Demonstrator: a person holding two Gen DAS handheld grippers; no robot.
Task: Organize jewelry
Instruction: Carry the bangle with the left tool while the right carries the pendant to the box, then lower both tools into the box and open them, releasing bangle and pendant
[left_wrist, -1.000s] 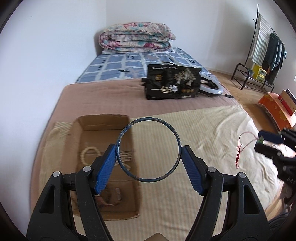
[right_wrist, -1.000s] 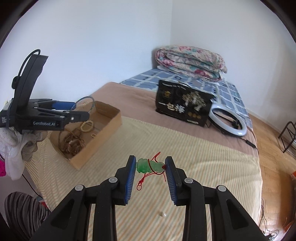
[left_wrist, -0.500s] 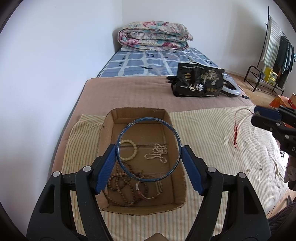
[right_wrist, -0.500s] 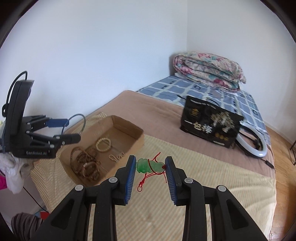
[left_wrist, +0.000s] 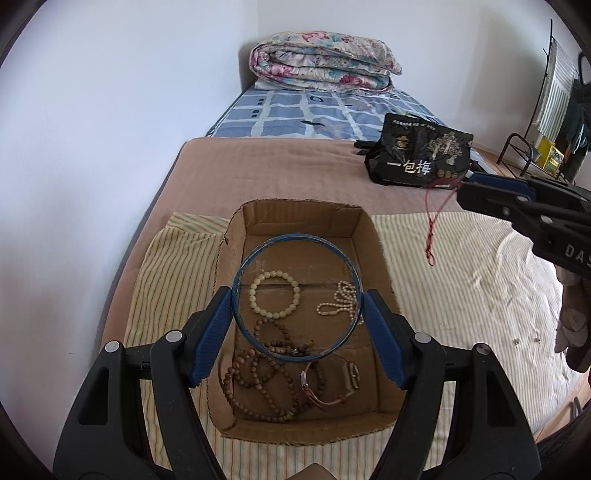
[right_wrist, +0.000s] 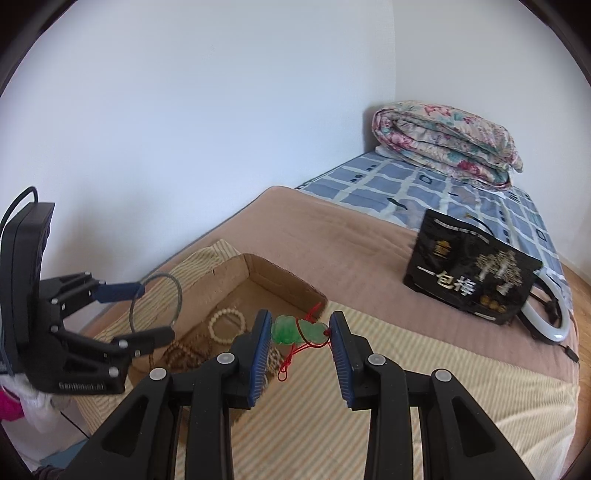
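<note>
My left gripper (left_wrist: 297, 308) is shut on a thin blue bangle (left_wrist: 258, 251) and holds it upright above an open cardboard box (left_wrist: 365, 229). The box holds a pale bead bracelet (left_wrist: 275, 295), a small pearl string (left_wrist: 338, 304), brown bead strings (left_wrist: 258, 380) and a watch (left_wrist: 349, 373). My right gripper (right_wrist: 299, 330) is shut on a green jade pendant (right_wrist: 286, 328) with a red cord (right_wrist: 291, 356), near the box's right edge (right_wrist: 288, 275). The left gripper with the bangle (right_wrist: 177, 291) also shows in the right wrist view. The right gripper's cord (left_wrist: 430, 236) shows in the left wrist view.
The box sits on a striped cloth (left_wrist: 461, 280) over a brown blanket (left_wrist: 277, 166) on a bed against a white wall. A black printed bag (left_wrist: 417, 155) and a white ring light (right_wrist: 546, 314) lie further back. A folded floral quilt (left_wrist: 321, 62) is at the head. A clothes rack (left_wrist: 554, 110) stands at right.
My left gripper has carried the bangle left to above the box. My right gripper has carried the pendant left toward the box's right edge.
</note>
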